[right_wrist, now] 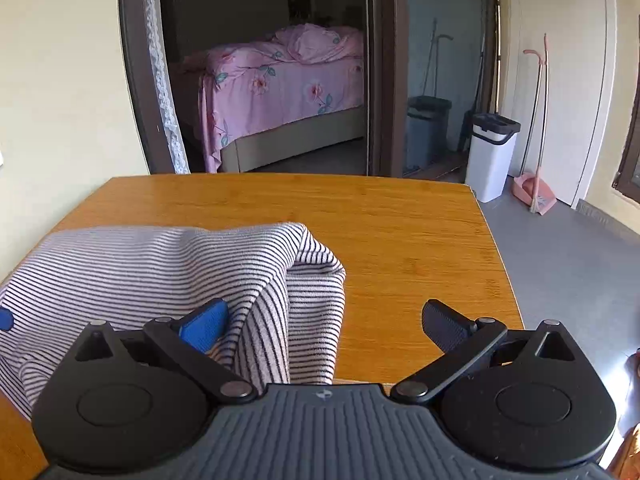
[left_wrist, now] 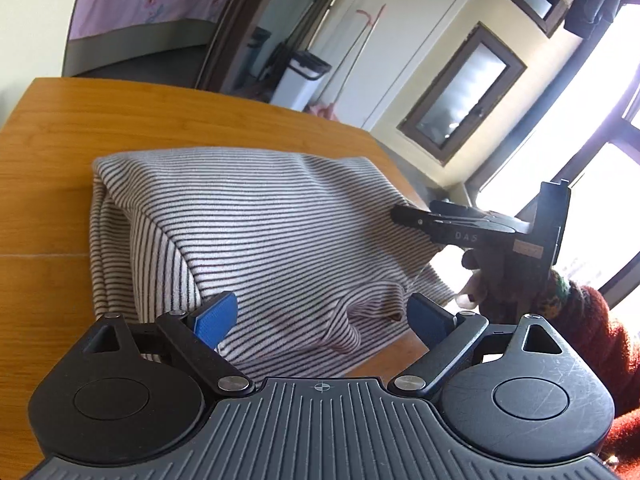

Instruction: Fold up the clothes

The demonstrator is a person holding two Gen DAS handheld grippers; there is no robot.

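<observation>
A black-and-white striped garment lies folded on the wooden table. My left gripper hovers over its near edge, blue pads spread wide, cloth below them but not pinched. The right gripper comes in from the right at the garment's far corner, held by a hand in a dark red sleeve. In the right wrist view the right gripper stands open. The garment's folded corner lies between its fingers, against the left blue pad, unclamped.
The table's right edge drops to grey floor. Beyond the far edge a doorway shows a bed with a pink floral cover. A white bin and a pink broom with dustpan stand by the wall. Bright windows lie to the right.
</observation>
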